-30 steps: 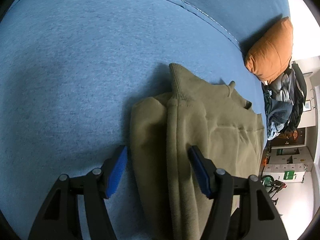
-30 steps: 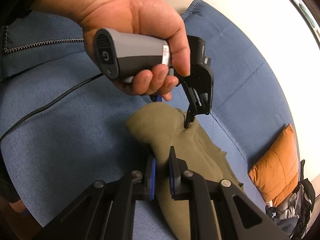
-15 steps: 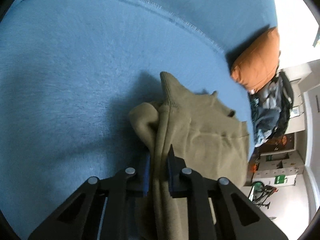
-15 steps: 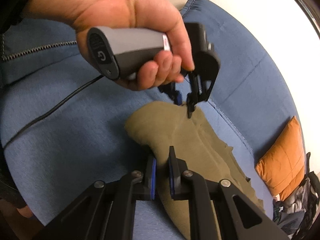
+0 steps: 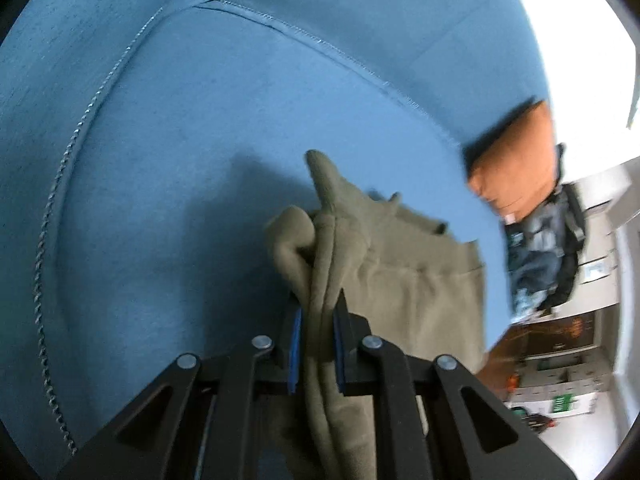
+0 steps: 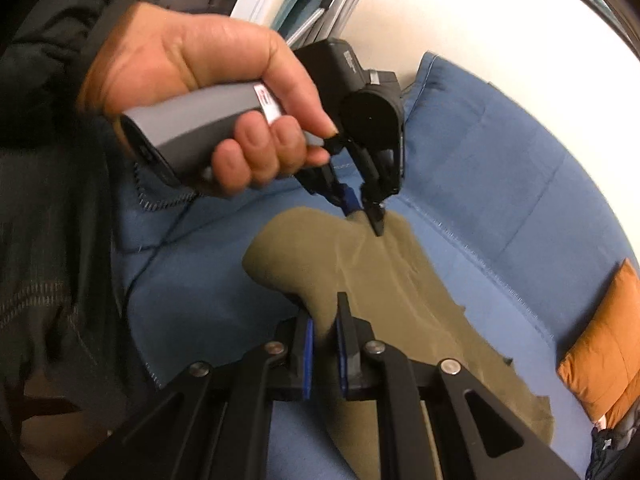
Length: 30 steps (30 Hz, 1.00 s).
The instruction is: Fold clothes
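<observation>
An olive-green garment lies on a blue sofa seat. My left gripper is shut on a bunched ribbed edge of it, and the cloth rises between the blue pads. In the right wrist view the same olive garment stretches away toward the right. My right gripper is shut on its near edge. Farther off, a person's hand holds the left gripper, which pinches the garment's far edge. Both pinched edges are lifted off the seat.
An orange cushion leans at the sofa's right end, and the same orange cushion shows in the right wrist view. A heap of dark clothes lies beside it. The sofa backrest runs behind. A dark sleeve fills the left.
One second ago my left gripper was open around the garment's edge; it has closed on it. Both grippers have since lifted the cloth upward and back from the seat.
</observation>
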Each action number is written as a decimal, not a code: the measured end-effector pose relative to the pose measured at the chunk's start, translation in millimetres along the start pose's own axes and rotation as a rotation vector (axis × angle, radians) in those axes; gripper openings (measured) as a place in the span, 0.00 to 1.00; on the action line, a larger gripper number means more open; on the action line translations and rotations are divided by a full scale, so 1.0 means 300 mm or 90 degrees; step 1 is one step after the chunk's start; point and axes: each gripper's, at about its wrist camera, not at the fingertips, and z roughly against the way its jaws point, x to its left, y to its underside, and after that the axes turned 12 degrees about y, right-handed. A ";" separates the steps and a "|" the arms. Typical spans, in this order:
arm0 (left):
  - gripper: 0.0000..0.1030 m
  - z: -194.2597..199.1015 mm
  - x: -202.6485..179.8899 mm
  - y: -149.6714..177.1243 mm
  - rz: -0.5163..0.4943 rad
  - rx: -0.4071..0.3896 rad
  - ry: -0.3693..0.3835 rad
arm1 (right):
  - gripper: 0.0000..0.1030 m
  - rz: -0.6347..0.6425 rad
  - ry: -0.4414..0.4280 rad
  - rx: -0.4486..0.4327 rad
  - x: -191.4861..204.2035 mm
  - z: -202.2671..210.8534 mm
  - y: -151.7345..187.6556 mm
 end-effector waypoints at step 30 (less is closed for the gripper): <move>0.29 -1.063 -1.194 0.209 -0.446 0.153 -0.030 | 0.16 -0.862 0.041 0.338 -1.157 0.002 1.100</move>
